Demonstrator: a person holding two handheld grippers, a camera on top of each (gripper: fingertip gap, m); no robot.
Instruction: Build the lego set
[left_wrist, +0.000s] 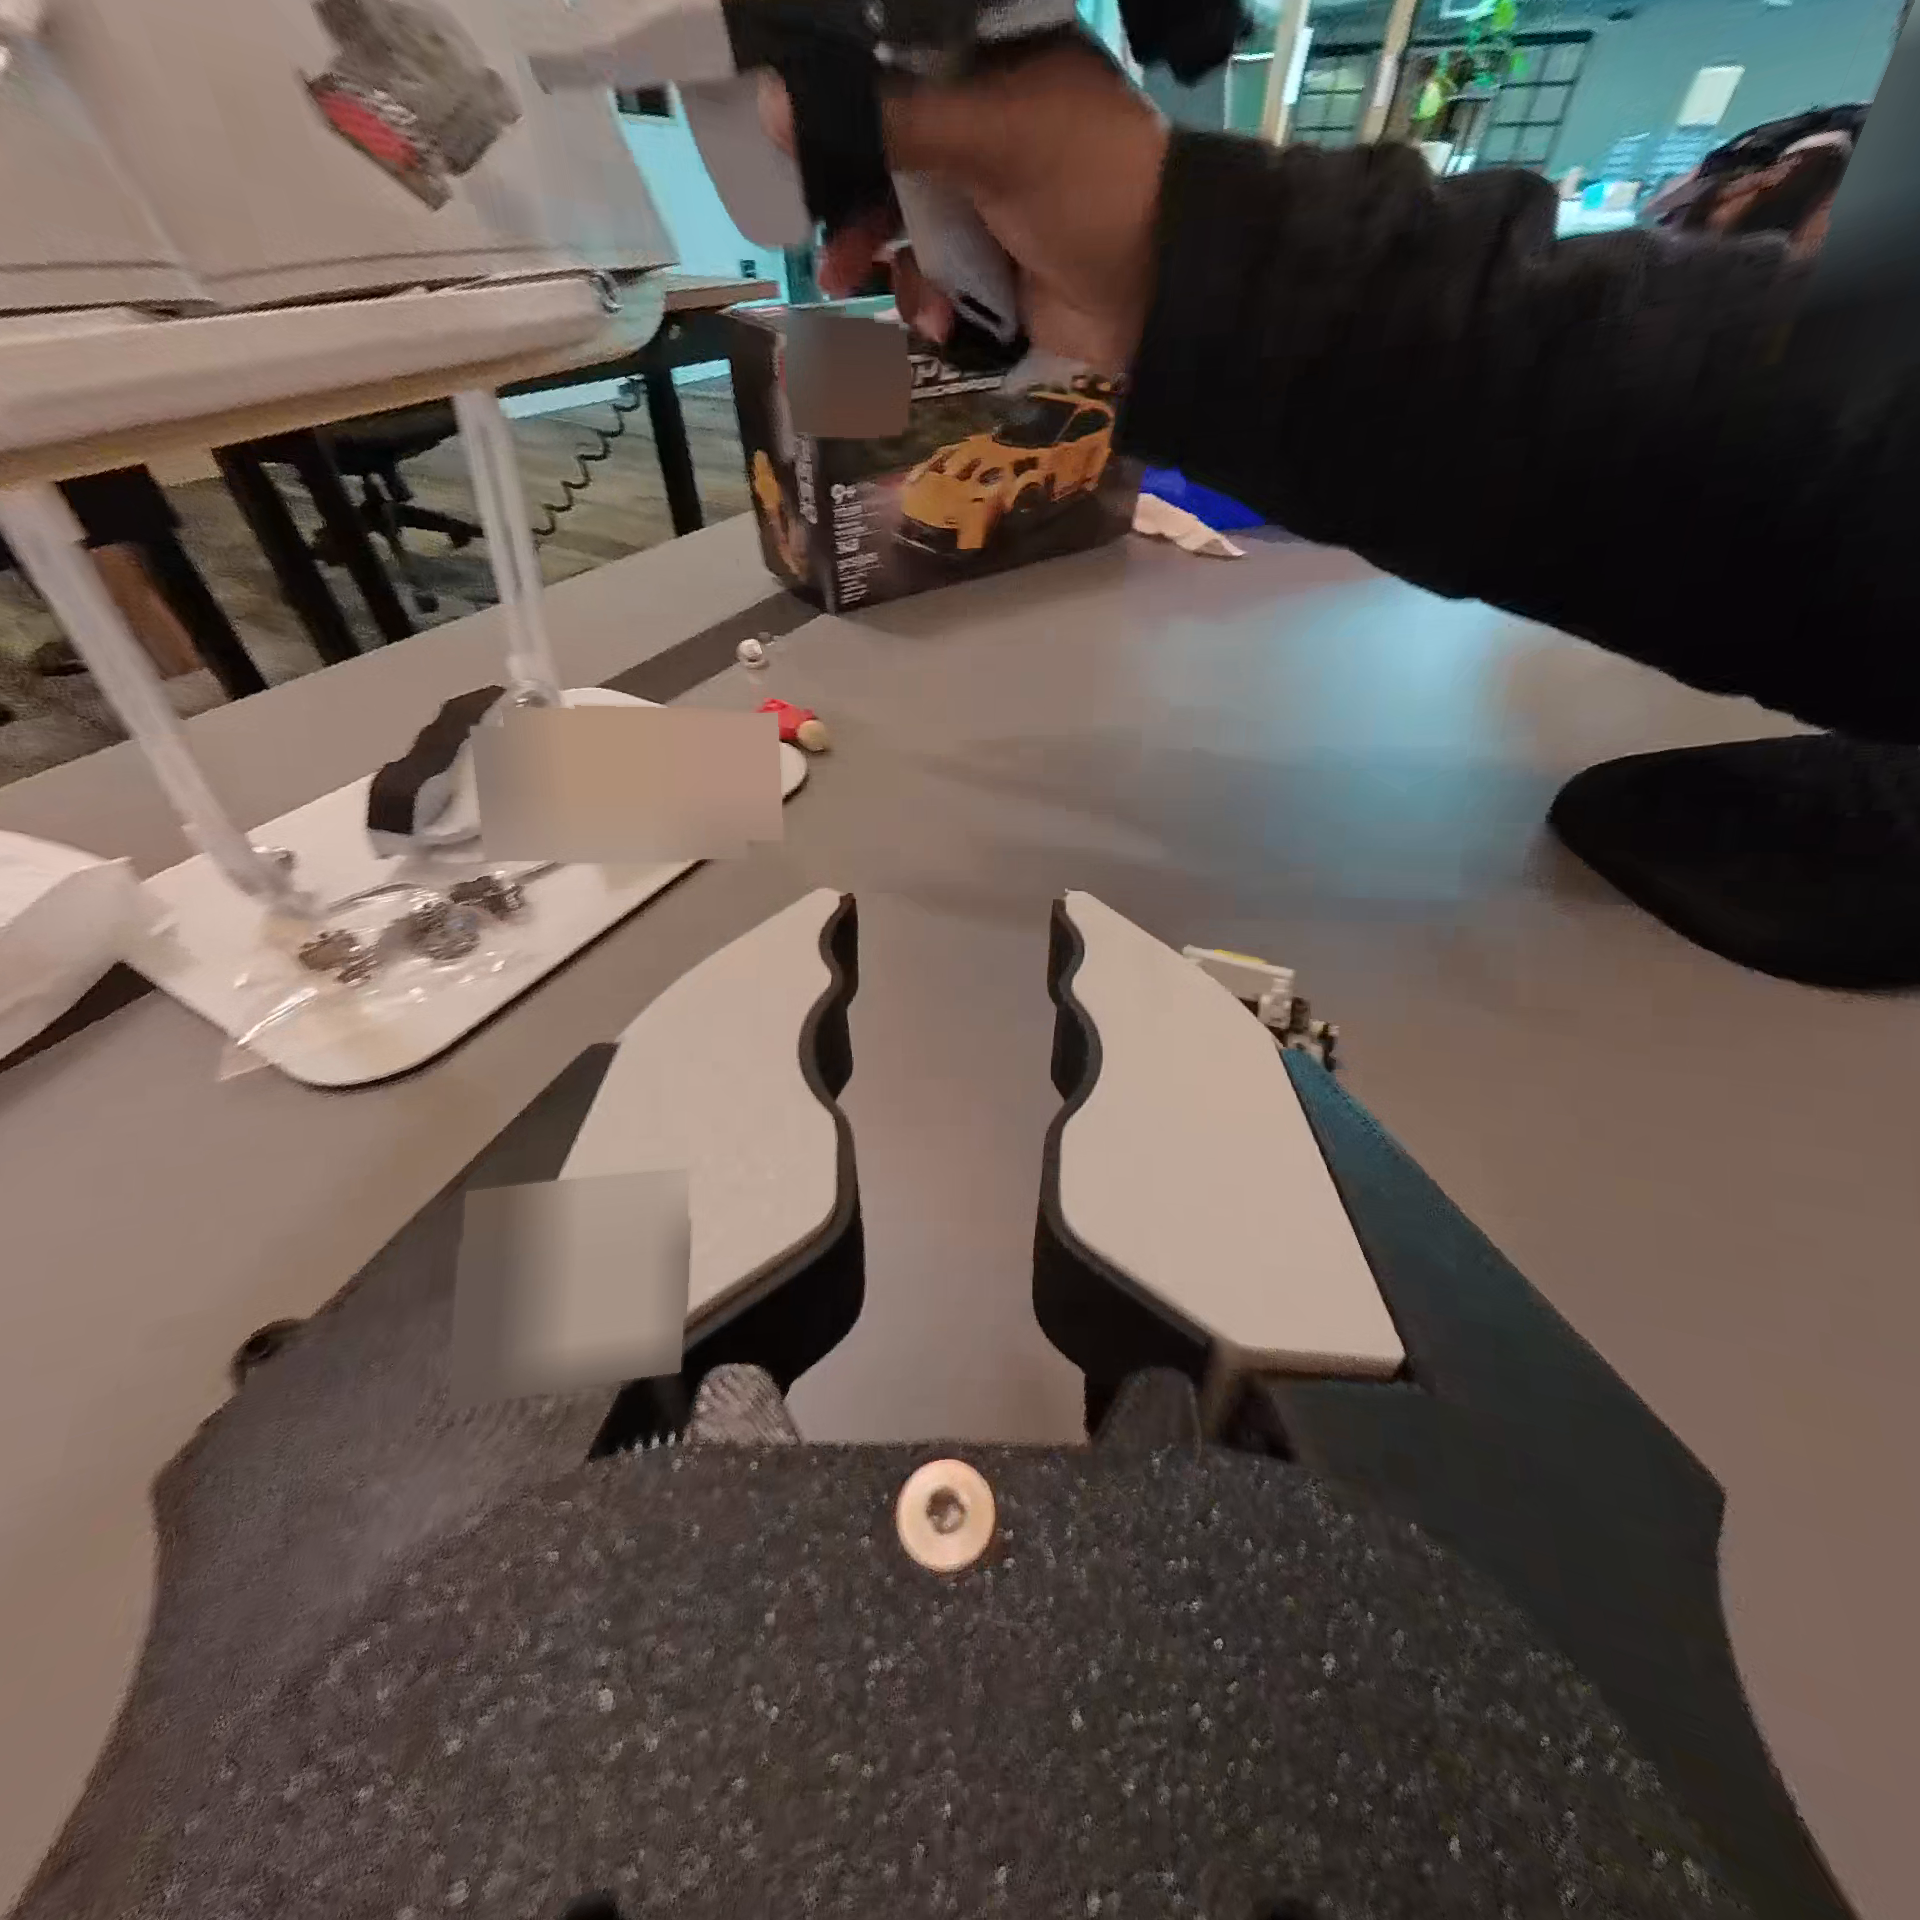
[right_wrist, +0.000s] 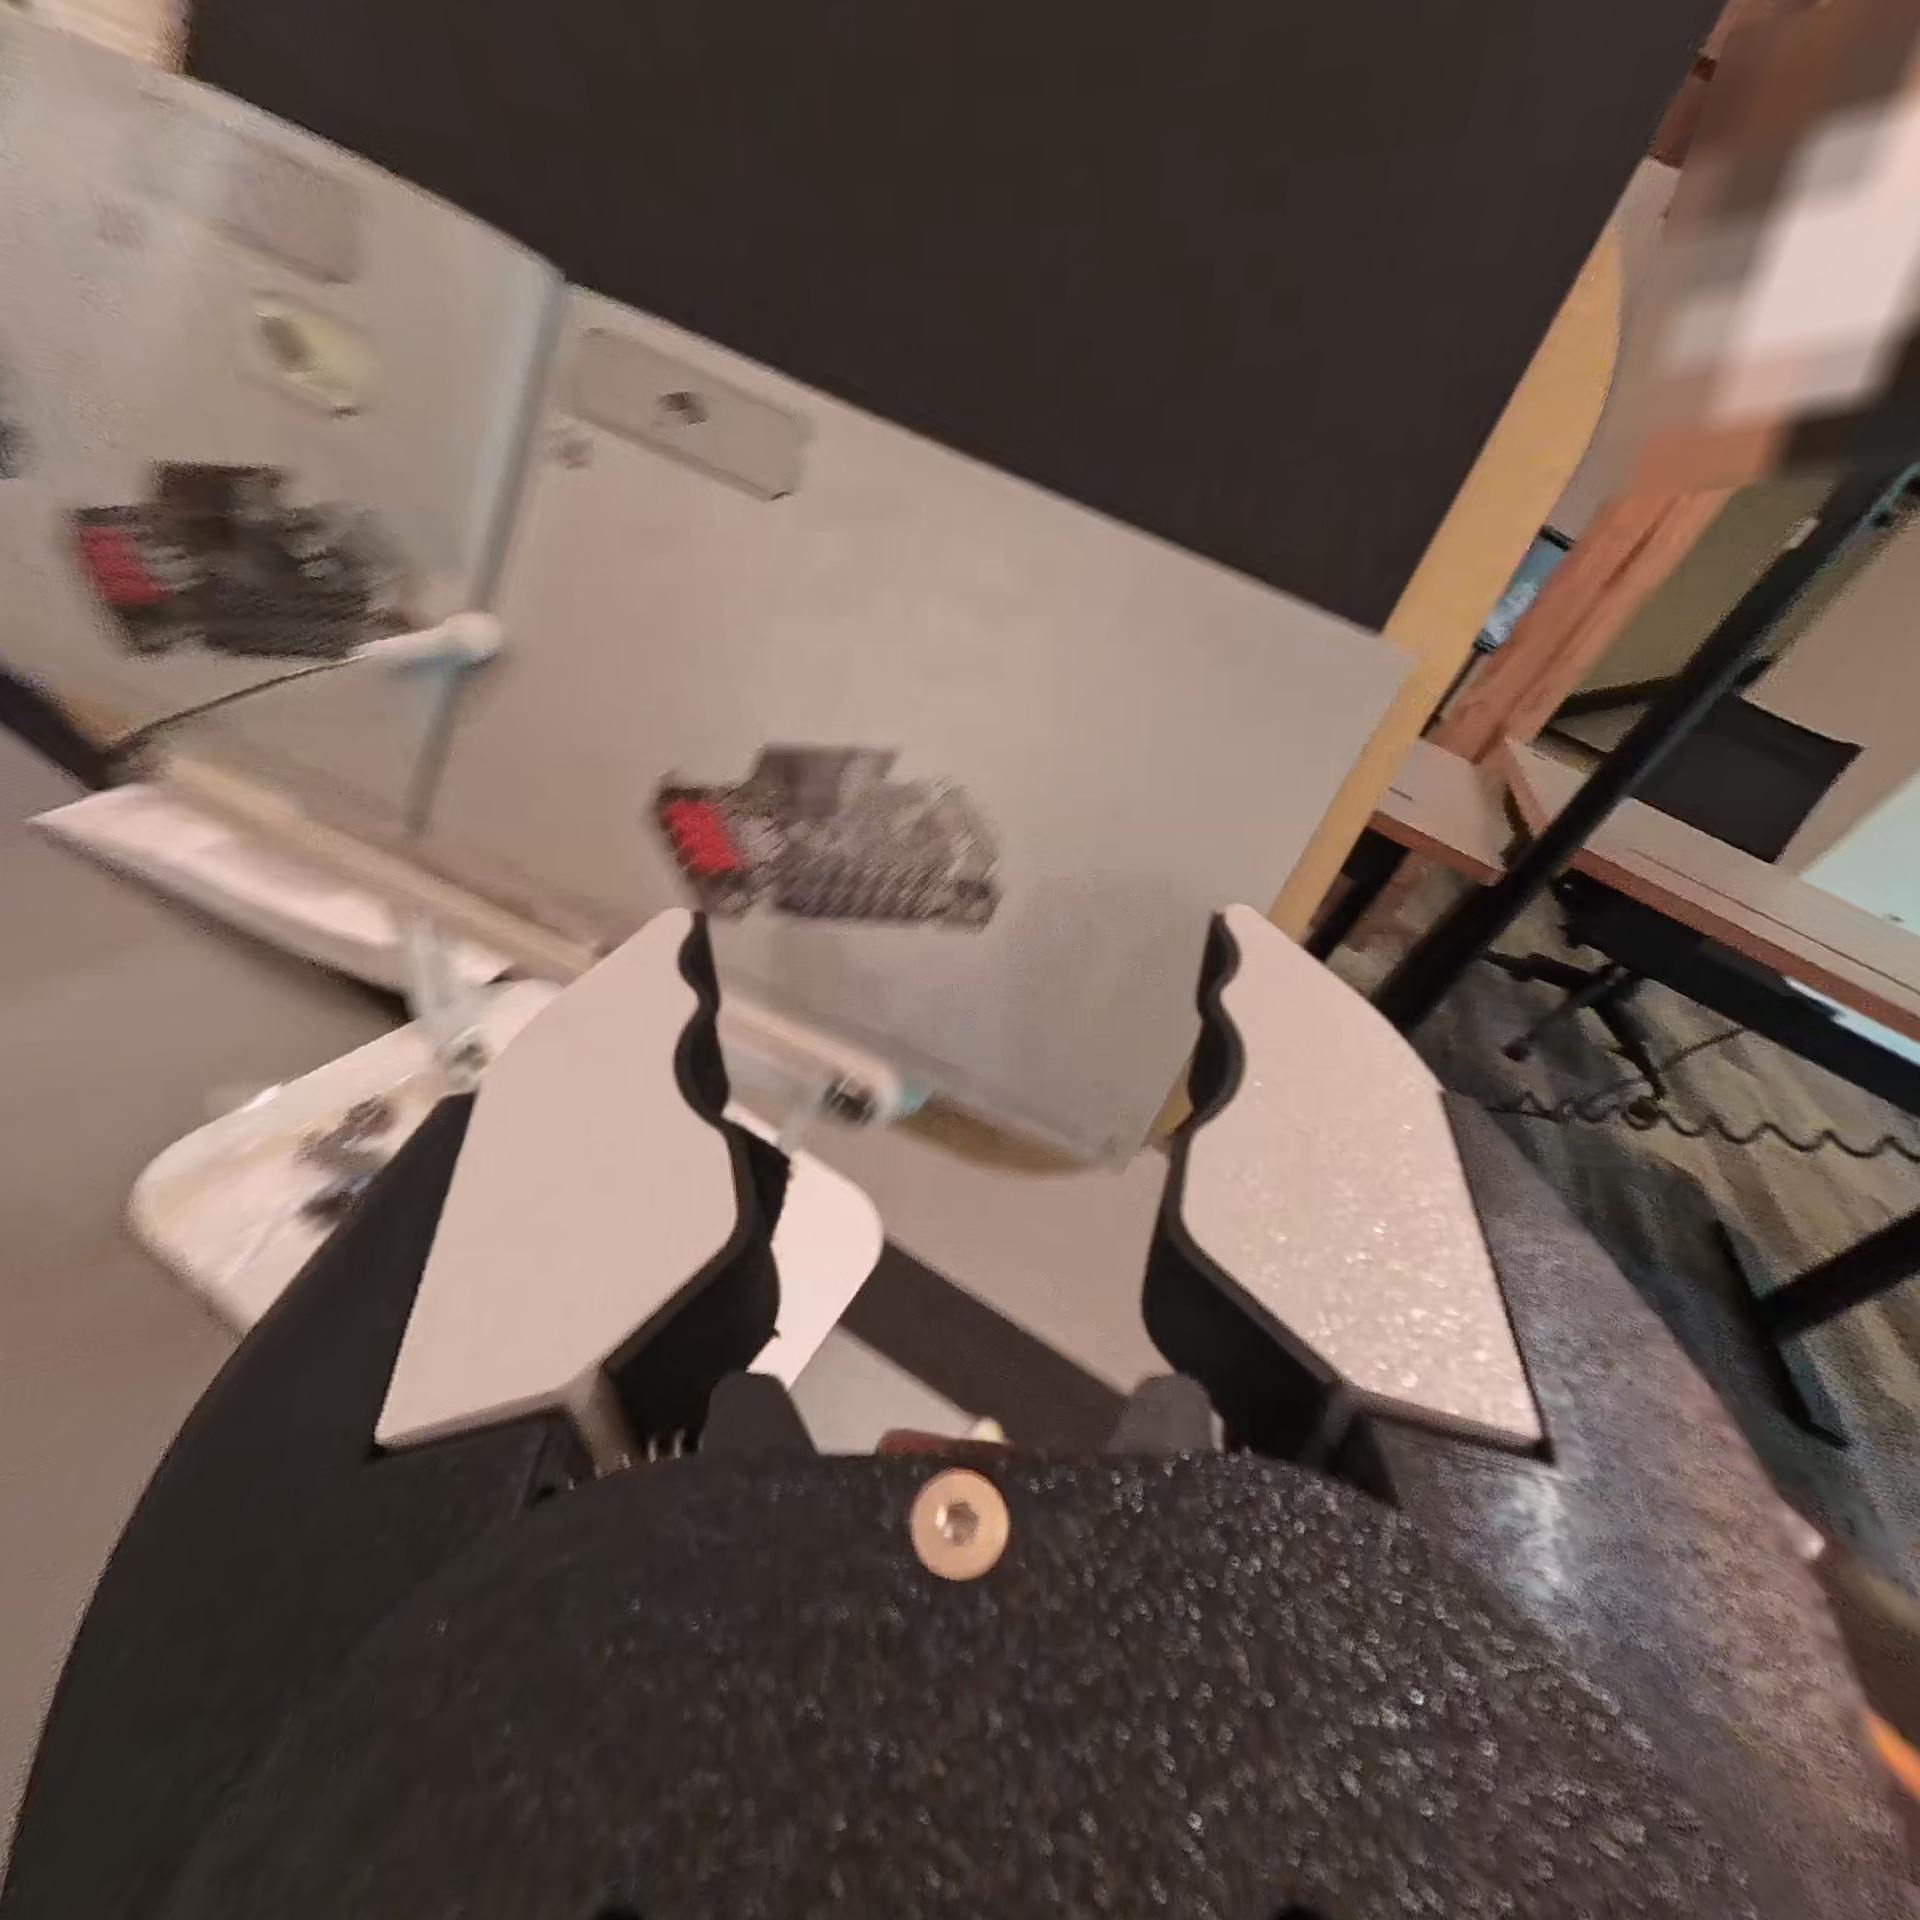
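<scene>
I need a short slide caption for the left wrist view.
Open hand-held gripper over grey table, with yellow-car Lego box beyond.

Left claw (left_wrist: 951, 925) parted low, right claw (right_wrist: 956, 940) parted, raised

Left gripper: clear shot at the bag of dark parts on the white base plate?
Probably yes. The left gripper is open and empty, the bag lies ahead-left, with bare table between; only the clear stand leg crowds it.

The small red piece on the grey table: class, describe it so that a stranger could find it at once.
Start at the boxed set with the yellow car at the far side of the grey table. Come nearer, to the corner of the white stand base. The small red piece lies just beyond it, the only red thing on the tabletop.
</scene>
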